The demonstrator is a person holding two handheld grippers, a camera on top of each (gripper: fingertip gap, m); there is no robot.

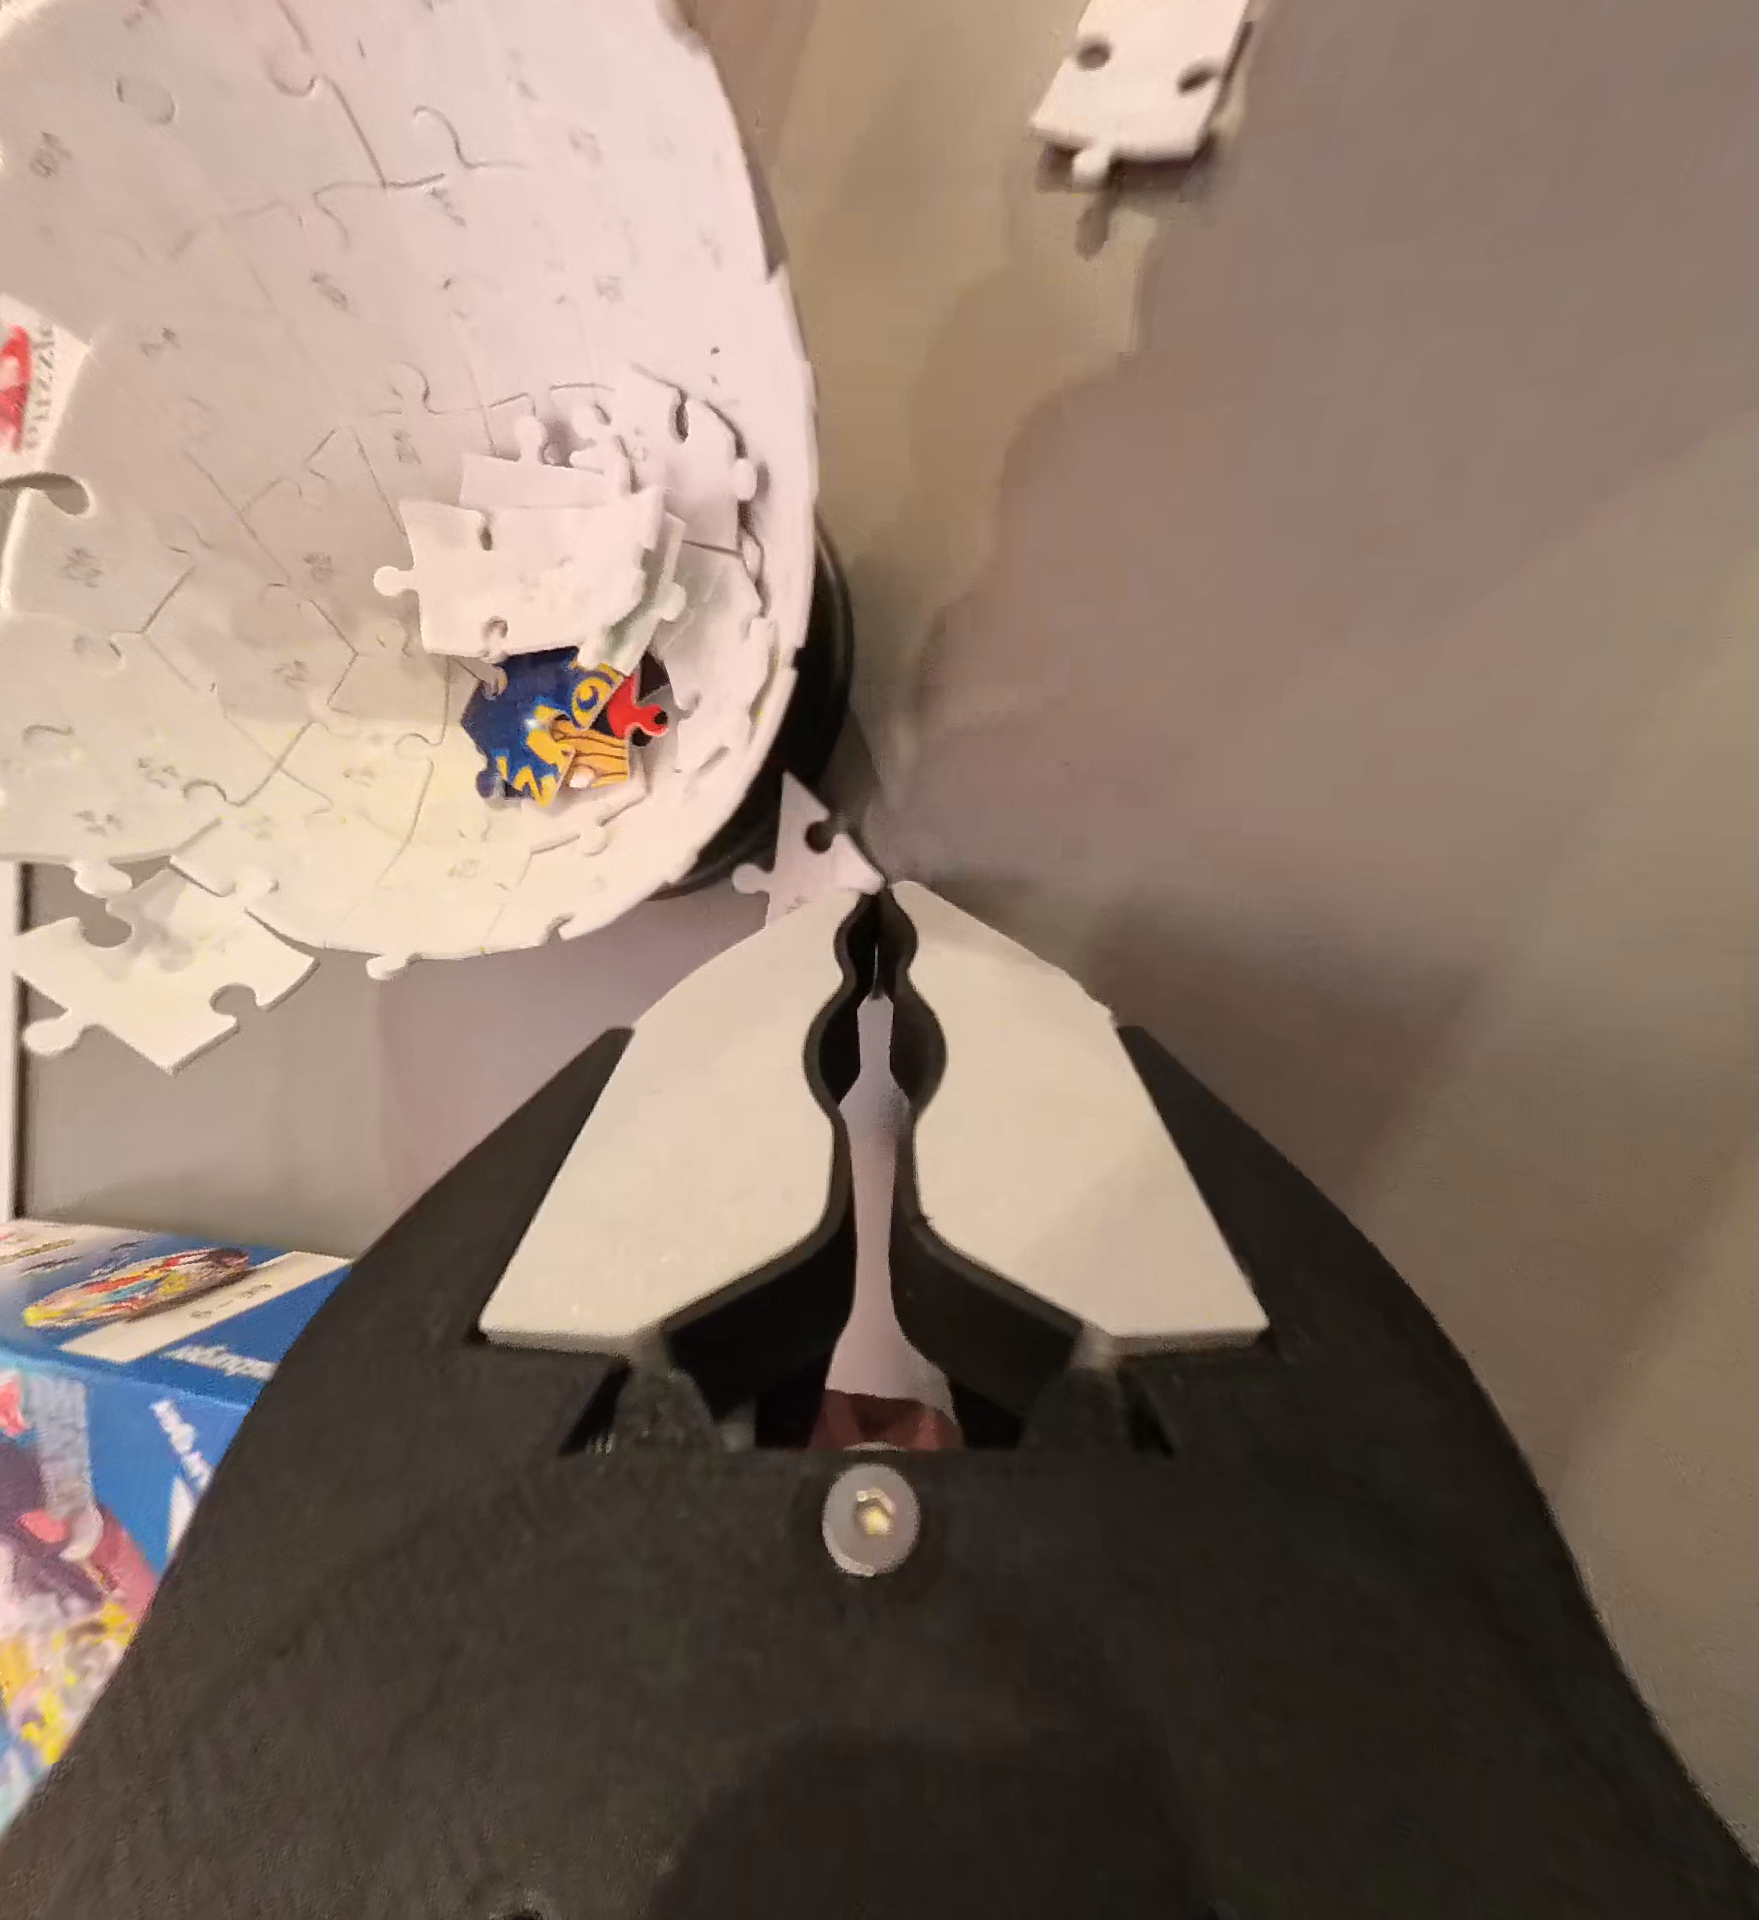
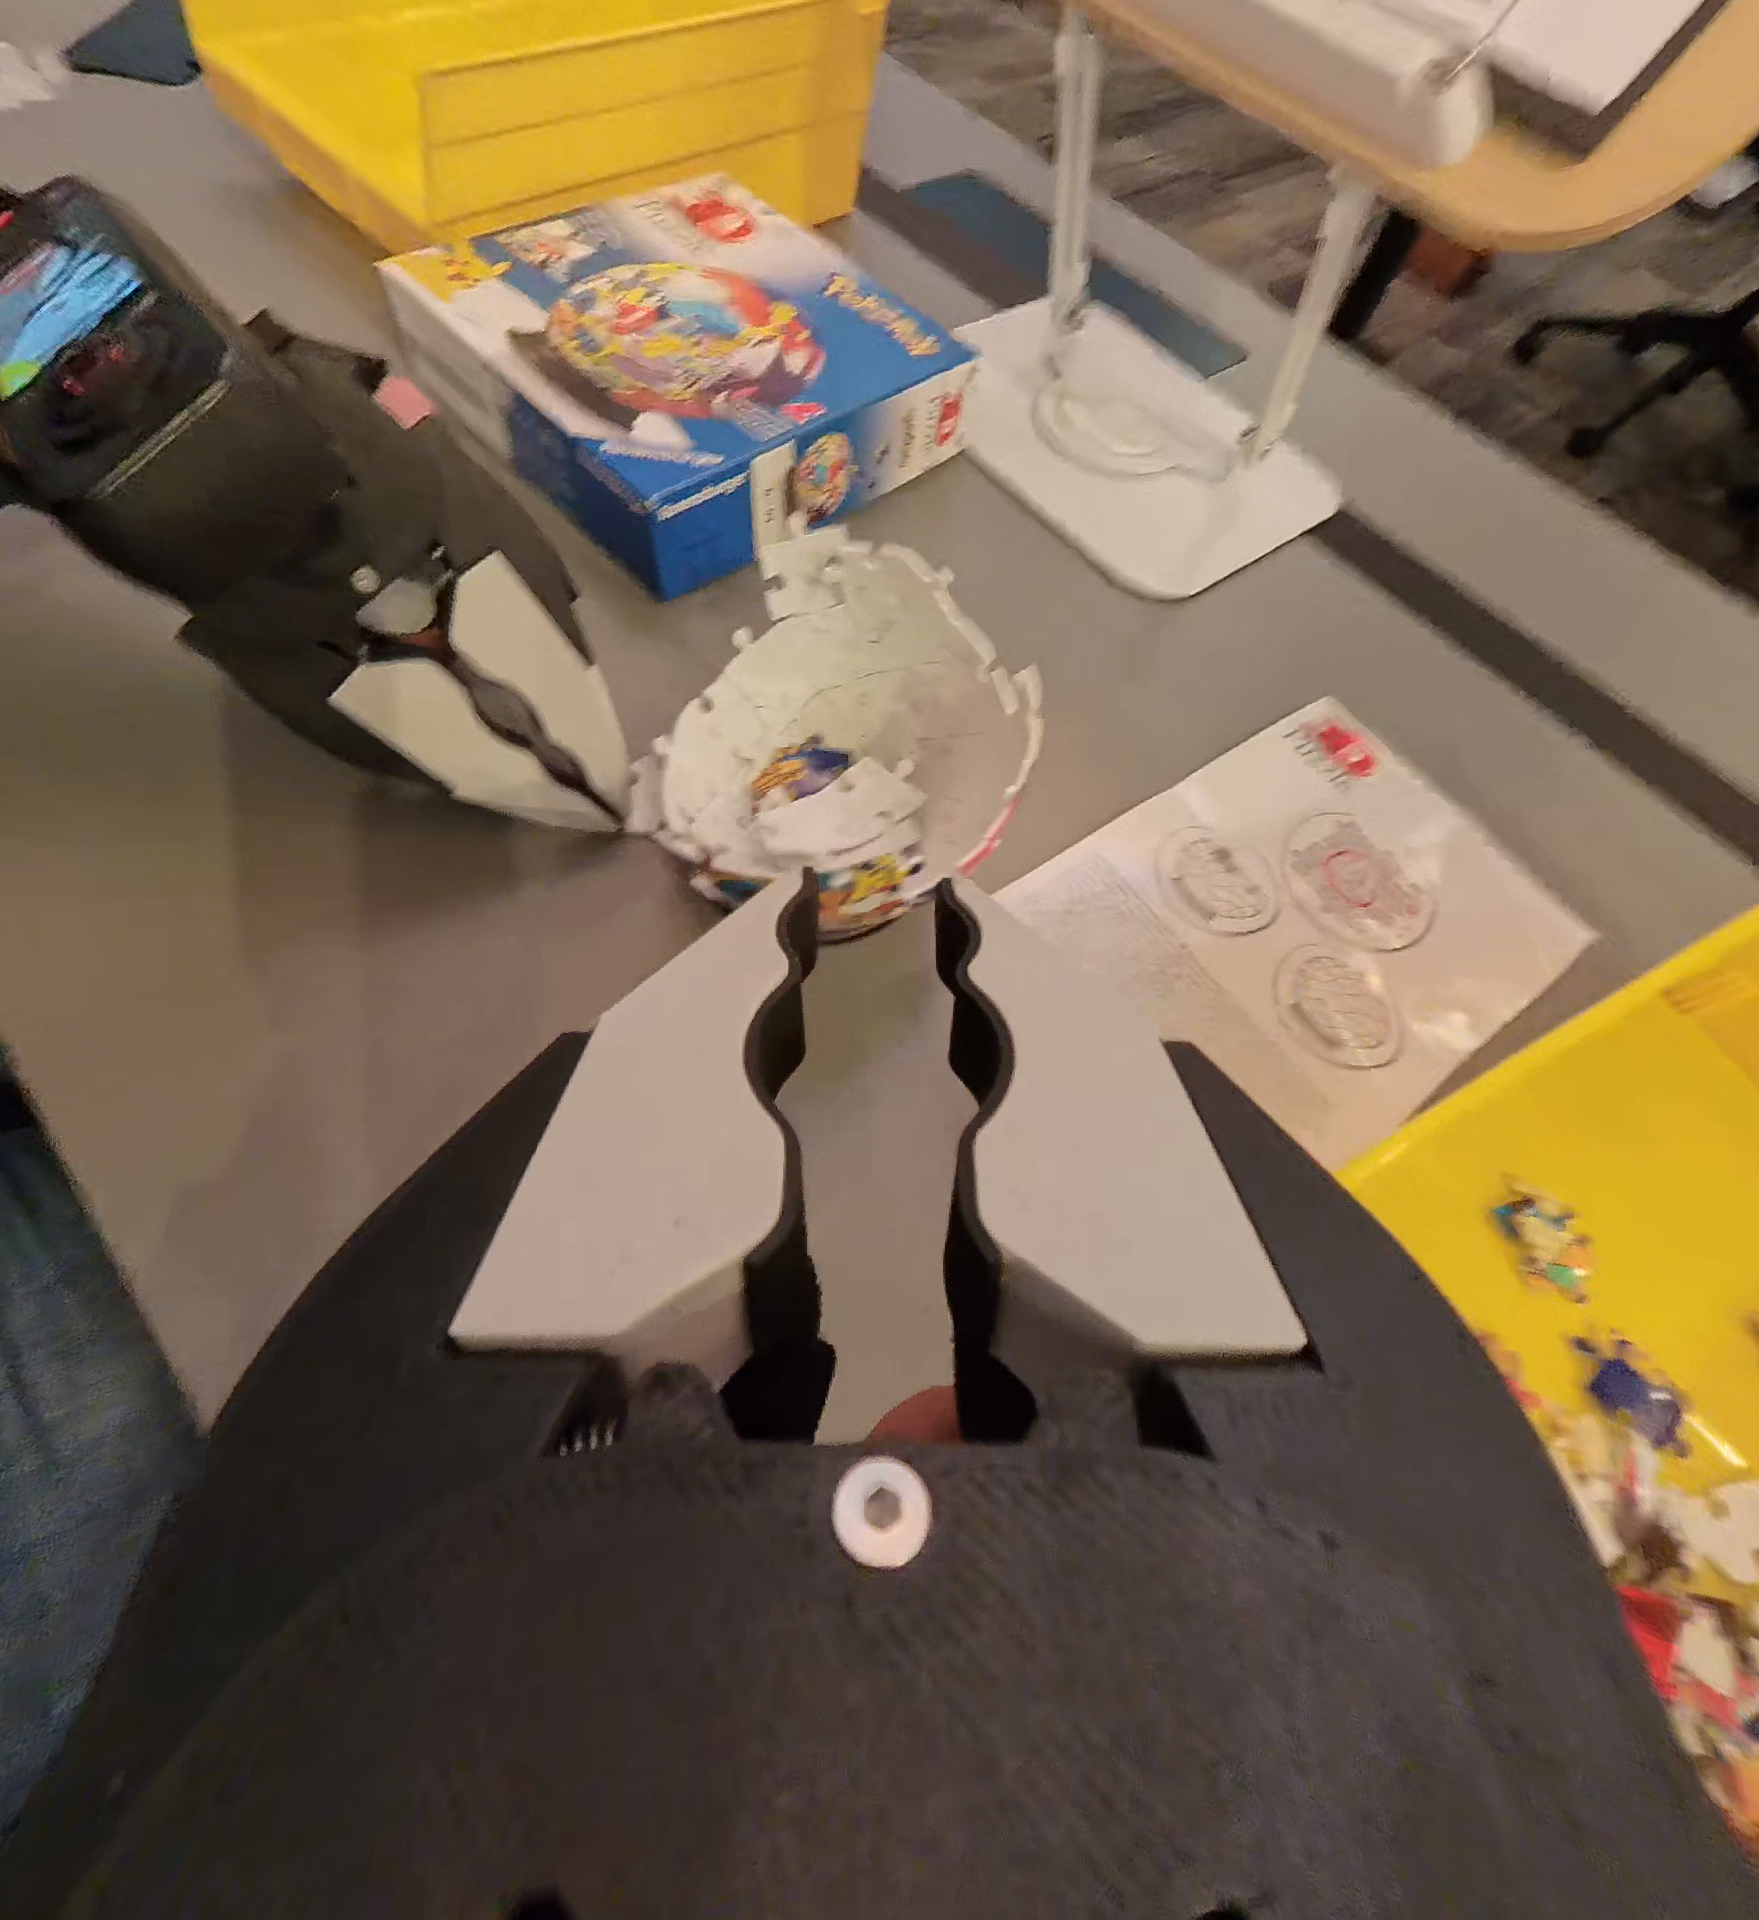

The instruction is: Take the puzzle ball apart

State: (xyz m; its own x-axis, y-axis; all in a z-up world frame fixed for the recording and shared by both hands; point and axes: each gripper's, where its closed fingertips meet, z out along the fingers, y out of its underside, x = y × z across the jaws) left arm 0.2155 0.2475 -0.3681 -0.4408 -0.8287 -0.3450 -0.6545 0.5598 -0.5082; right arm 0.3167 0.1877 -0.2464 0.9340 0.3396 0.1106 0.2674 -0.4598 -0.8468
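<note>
The puzzle ball (image 2: 958, 727) is an open half shell, white inside, on a black stand (image 1: 833, 665) on the grey table. Loose pieces lie inside it, white ones (image 1: 542, 551) and coloured ones (image 1: 553, 738). My left gripper (image 1: 880, 904) is shut, its tips pinching the corner of a white puzzle piece (image 1: 813, 842) that sticks out at the shell's rim. The right wrist view shows it (image 2: 620, 816) touching the shell's left rim. My right gripper (image 2: 875, 899) is open and empty, just before the shell's near coloured side, not touching it.
The blue puzzle box (image 2: 709, 384) lies behind the ball and also shows in the left wrist view (image 1: 75, 1455). An instruction sheet (image 2: 1301, 914) lies to the right. A yellow bin (image 2: 1633, 1195) with several loose pieces is at the near right. Another yellow bin (image 2: 542, 104) and a white stand (image 2: 1145, 447) are at the back. The gap from one gripper's tips to the other's is roughly 15 cm.
</note>
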